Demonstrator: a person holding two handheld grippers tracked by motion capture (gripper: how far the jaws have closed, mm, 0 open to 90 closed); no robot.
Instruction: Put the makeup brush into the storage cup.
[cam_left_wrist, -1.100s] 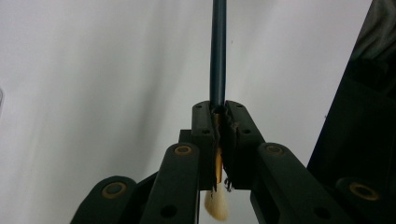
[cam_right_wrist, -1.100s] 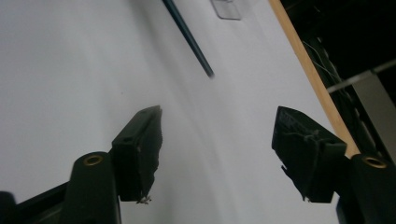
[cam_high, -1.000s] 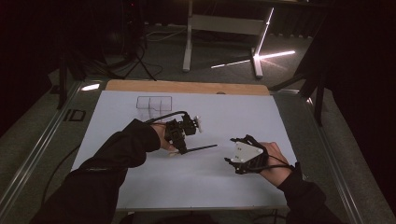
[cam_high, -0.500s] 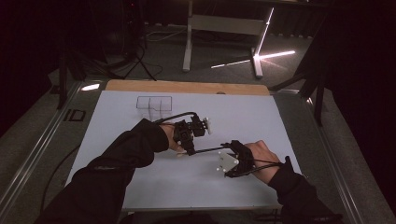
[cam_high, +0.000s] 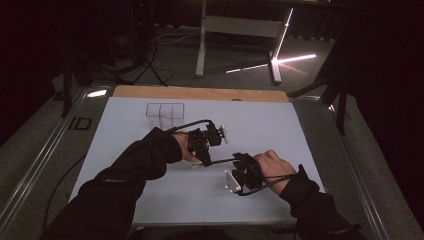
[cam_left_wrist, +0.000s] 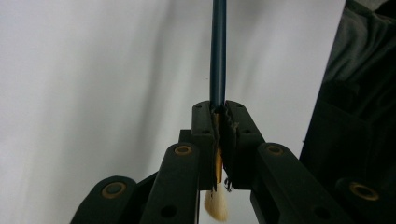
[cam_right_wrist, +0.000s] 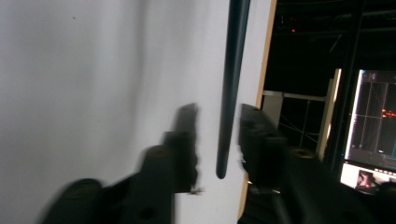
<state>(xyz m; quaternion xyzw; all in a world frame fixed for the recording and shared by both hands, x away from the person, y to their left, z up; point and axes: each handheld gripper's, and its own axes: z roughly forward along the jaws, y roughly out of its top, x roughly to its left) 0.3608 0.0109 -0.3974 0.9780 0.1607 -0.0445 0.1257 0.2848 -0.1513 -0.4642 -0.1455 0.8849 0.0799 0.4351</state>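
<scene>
Right gripper view: brush handle (cam_right_wrist: 232, 84) between closing right gripper (cam_right_wrist: 217, 140) jaws, not yet pinched. Left gripper (cam_left_wrist: 219, 135) clamped near bristles (cam_left_wrist: 216, 205). Centre handle before closing.

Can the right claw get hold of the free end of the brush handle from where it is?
Probably yes. The brush handle already lies between the right claw jaws, which have just been closing but don't yet press it. The left claw clamps the bristle end, leaving that end free.

Brush (cam_high: 220, 161) between grippers; box (cam_high: 165, 111) behind, on table (cam_high: 300, 130).
</scene>
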